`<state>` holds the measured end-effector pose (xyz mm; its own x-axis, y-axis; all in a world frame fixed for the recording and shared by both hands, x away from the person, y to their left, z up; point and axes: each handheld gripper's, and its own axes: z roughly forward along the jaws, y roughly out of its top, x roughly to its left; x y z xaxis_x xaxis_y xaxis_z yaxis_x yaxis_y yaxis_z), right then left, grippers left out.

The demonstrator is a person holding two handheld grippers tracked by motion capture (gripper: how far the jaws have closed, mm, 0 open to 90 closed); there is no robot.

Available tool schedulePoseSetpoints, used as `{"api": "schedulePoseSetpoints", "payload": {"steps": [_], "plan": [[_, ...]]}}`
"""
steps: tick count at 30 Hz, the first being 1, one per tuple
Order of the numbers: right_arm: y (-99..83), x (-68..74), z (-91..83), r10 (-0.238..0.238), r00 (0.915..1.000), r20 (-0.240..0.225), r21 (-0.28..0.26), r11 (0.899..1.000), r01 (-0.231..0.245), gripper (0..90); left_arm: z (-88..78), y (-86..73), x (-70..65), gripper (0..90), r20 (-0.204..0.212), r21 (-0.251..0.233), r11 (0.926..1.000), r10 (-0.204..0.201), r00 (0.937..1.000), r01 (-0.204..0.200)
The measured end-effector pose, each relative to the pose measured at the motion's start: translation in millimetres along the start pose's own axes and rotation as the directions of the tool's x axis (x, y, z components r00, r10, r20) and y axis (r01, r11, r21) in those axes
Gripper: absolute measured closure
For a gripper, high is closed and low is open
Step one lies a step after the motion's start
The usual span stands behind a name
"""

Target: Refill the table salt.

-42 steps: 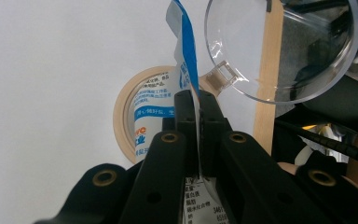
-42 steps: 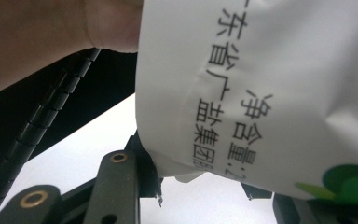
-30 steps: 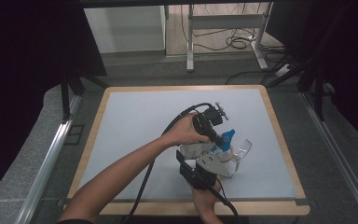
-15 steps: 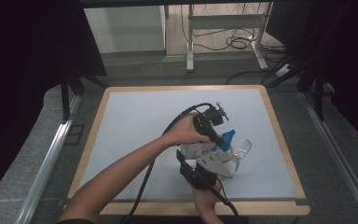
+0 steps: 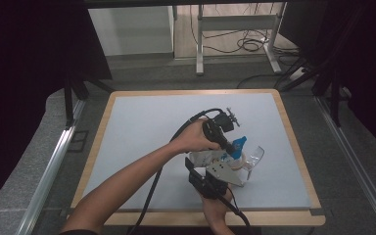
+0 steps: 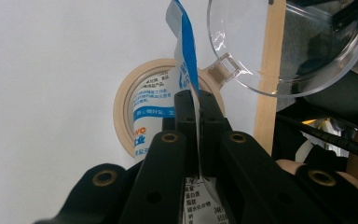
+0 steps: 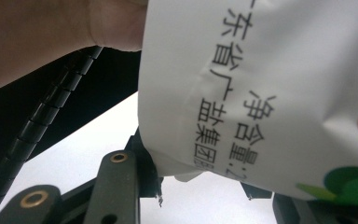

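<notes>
A pale desk (image 5: 142, 127) with a wooden rim stands in a dark room. One printed white-and-blue bag (image 6: 182, 70) is held near the right, over one open tan jar (image 6: 123, 100) with a clear hinged lid (image 6: 279, 46). The left gripper (image 6: 198, 100) has its jaws clenched on the bag's top edge. The right gripper (image 7: 200, 186) clamps the bag's bottom, likely to tip it into the jar.

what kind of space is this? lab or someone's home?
Likely a lab recording bench, not a home: a wood-framed table with a plain pale top, black curtains on both sides, and loose cables on the floor behind.
</notes>
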<state>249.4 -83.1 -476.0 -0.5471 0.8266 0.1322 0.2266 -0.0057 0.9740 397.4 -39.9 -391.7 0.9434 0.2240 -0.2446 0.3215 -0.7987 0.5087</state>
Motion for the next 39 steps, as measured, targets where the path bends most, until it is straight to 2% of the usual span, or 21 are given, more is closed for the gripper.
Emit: {"api": "schedulePoseSetpoints", "payload": {"steps": [39], "plan": [[2.1,-1.6,-4.1,0.005,1.0000,0.003,-0.010,1.000,-0.005,57.5,0.7,5.3,-3.9,90.0,0.001,0.013,0.9999,0.009,1.0000,-0.009]]}}
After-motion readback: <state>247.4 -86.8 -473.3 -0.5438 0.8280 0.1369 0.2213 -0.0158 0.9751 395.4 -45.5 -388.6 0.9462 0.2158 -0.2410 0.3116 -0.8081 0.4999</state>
